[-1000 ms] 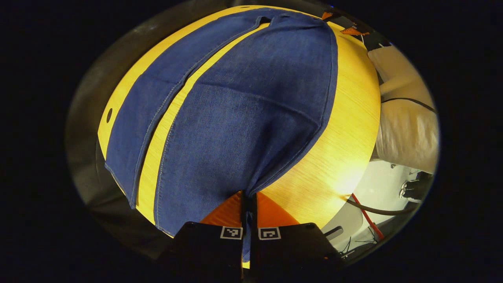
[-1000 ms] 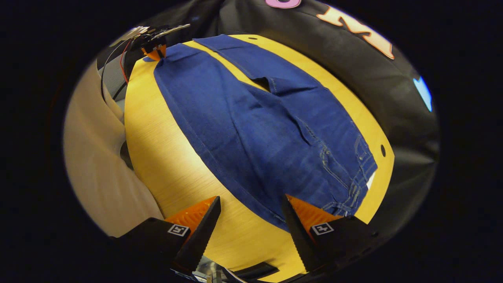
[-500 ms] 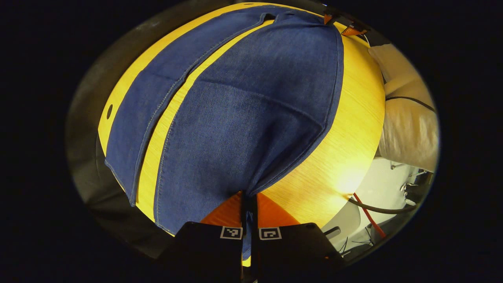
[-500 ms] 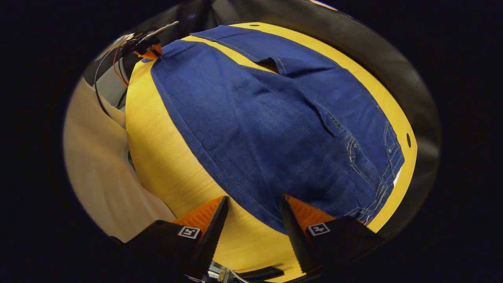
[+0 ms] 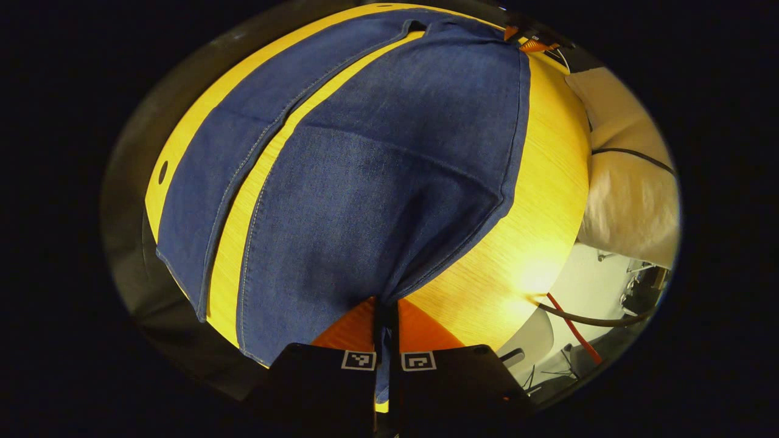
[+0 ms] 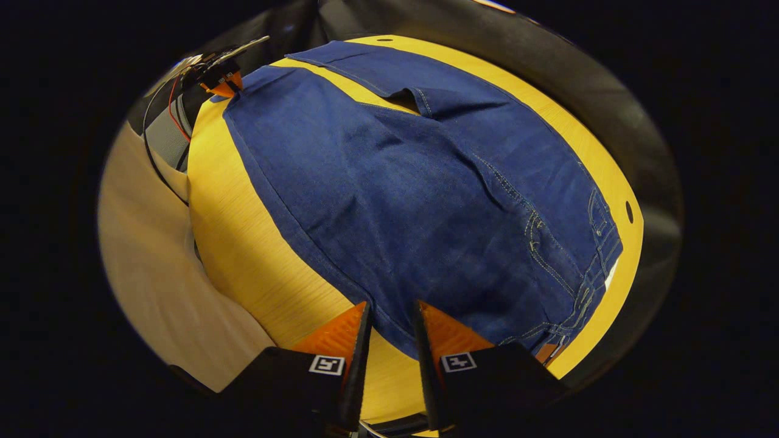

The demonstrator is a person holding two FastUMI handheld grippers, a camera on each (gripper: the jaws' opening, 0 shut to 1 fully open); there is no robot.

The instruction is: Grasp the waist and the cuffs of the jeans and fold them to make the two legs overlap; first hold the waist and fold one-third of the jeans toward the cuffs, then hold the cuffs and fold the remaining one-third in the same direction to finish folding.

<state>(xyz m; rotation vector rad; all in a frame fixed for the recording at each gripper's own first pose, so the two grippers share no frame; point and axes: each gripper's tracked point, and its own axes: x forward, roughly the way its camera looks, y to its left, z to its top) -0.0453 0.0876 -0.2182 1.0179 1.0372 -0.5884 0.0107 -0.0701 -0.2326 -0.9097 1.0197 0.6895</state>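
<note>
Blue jeans (image 5: 377, 182) lie flat on the yellow table (image 5: 535, 231), the two legs side by side with a strip of table between them. My left gripper (image 5: 384, 316) is shut on the cuff corner of the nearer leg, and the denim bunches into its fingers. In the right gripper view the jeans (image 6: 426, 201) run away from me, with the waist (image 6: 599, 243) at the right. My right gripper (image 6: 389, 322) stands narrowly open at the waist's near corner, and the denim edge lies between its fingers. The left gripper (image 6: 219, 76) shows far off at the cuff.
A person in pale clothing (image 5: 627, 194) stands along the table's near side, also seen as pale clothing (image 6: 152, 274) at the left. Red and black cables (image 5: 572, 328) hang below the table edge. The table has a small hole (image 6: 628, 212) near the waist. Black cloth surrounds the table.
My right gripper has moved in to the waist's near corner and its fingers have narrowed from wide open. The left gripper has kept its hold on the cuff, hardly moving.
</note>
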